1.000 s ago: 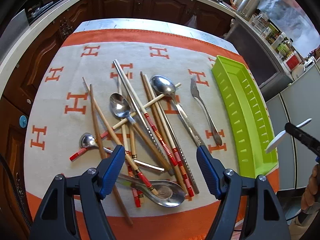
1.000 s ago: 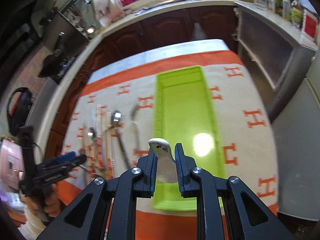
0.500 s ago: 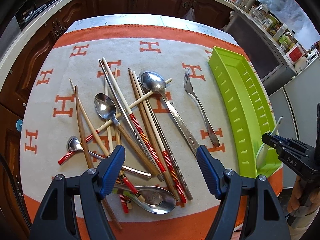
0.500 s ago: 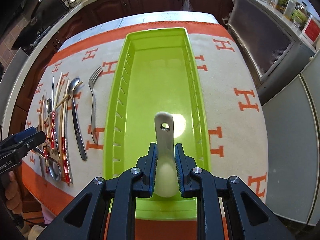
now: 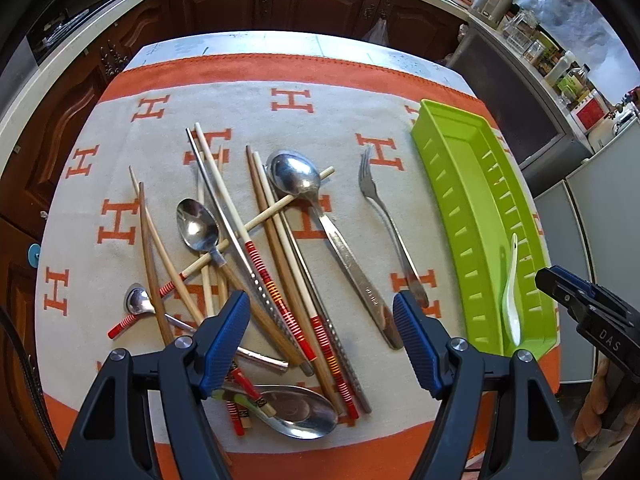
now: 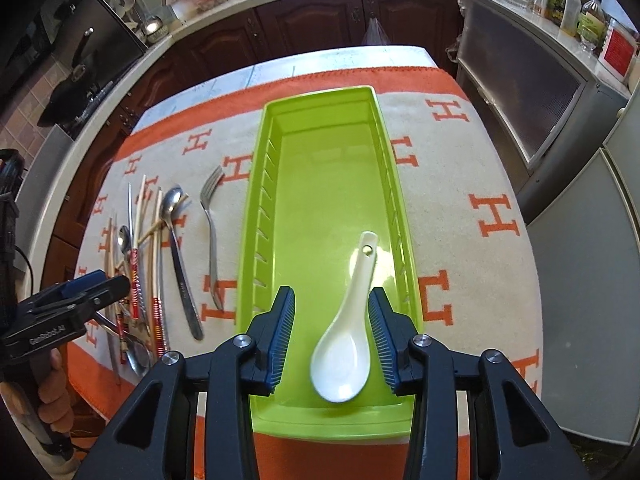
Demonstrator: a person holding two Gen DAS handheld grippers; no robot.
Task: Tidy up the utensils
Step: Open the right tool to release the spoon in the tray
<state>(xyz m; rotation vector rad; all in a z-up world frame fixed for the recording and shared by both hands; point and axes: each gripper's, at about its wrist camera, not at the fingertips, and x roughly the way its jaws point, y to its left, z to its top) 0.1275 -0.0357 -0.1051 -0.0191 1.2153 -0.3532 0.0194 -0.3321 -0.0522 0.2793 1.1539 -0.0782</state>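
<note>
While the right gripper (image 6: 331, 340) hangs over the near end of the green tray (image 6: 256, 240), its 2 blue-padded fingers (image 6: 282, 340) stand spread apart with nothing between them but air, and the white ceramic spoon (image 6: 347, 336) lies loose on the tray floor below, bowl toward the near wall and handle slanting away toward the right wall. Neither pad touches the spoon. Seen from the left wrist, the same spoon (image 5: 511, 300) rests along the near right part of the tray (image 5: 452, 184), with the right gripper (image 5: 560, 284) just beside the tray's outer edge. The left gripper (image 5: 322, 340) is also released, its jaws wide, hovering above the near side of a tangle of utensils on the orange-and-cream cloth (image 5: 240, 100) printed with H shapes. Under and ahead of it lie wooden chopsticks (image 5: 272, 248), some with red-banded ends, crossed over 1 another, a metal chopstick, a large steel spoon (image 5: 320, 220), a medium spoon (image 5: 198, 222), a small spoon (image 5: 138, 302) at the left, and another big spoon (image 5: 296, 412) lying closest to the camera, partly under the left finger. A steel fork (image 5: 390, 224) lies alone on the cloth between the pile and the tray, touching neither. Dark wooden cabinets (image 5: 320, 4) ring the table.
</note>
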